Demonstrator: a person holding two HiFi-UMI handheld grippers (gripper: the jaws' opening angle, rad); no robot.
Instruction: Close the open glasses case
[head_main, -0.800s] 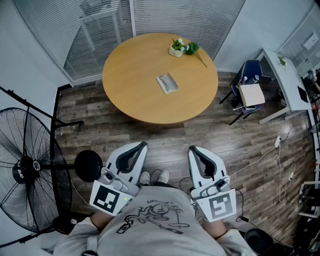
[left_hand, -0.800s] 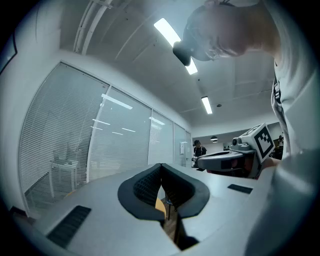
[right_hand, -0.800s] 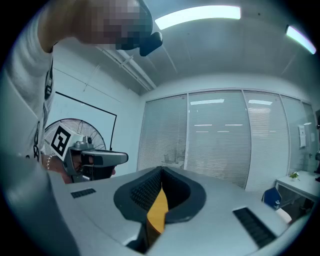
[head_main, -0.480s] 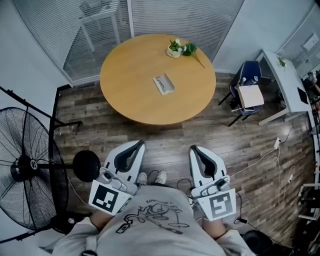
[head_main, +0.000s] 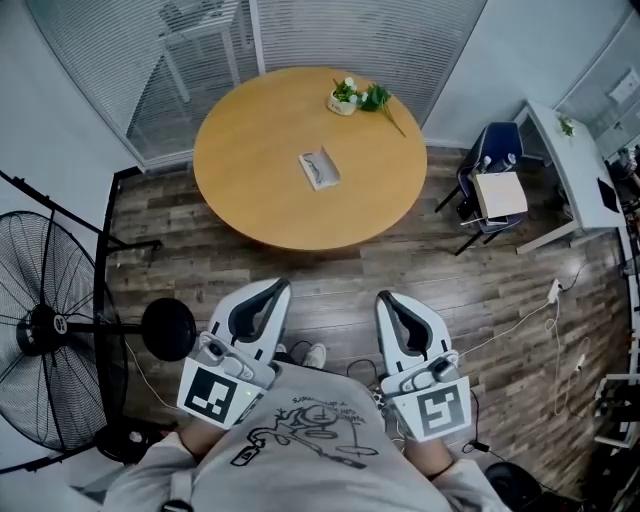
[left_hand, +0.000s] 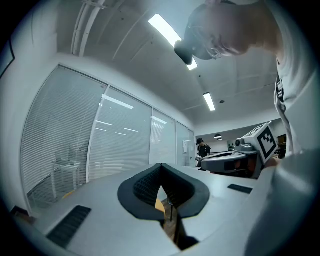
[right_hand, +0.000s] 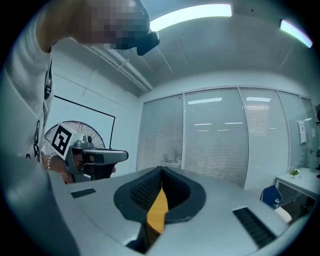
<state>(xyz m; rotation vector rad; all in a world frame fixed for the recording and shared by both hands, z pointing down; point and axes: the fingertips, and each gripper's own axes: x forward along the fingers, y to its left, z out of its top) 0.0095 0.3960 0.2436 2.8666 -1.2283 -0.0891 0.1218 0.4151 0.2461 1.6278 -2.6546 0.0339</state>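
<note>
- The floor (head_main: 480, 290) is dark wooden planks, and a glass wall with slatted blinds (head_main: 330, 35) runs across the far side of the room.
- At the far left stands one large black fan (head_main: 45, 330) on a stand.
- The left gripper (head_main: 278, 290) is held low in front of the person's chest. Its fingers are pressed together with nothing between them (its own view shows the dark pads meeting at the tip).
- One round table (head_main: 250, 200) of light wood fills the middle of the room, well ahead of both grippers.
- One glasses case (head_main: 319, 168) lies open near the middle of the table, well apart from both grippers.
- Its long axis runs from the near side to the far side, with the far end leaning a little to the left (it is too small to tell which side has the hinge).
- One small pot of flowers (head_main: 347, 98) sits at the table's far edge, beyond the case, with greenery trailing to its right.
- The right gripper (head_main: 385, 298) is level with the left one and just beside it. Its fingers are also pressed together and hold nothing (only a sliver of the table shows through the gap lower down).
- To the right of the table is one blue chair (head_main: 497, 140) with a pale box (head_main: 500, 193) at its seat.
- Beyond the chair, one white desk (head_main: 575, 170) stands along the right wall.
</note>
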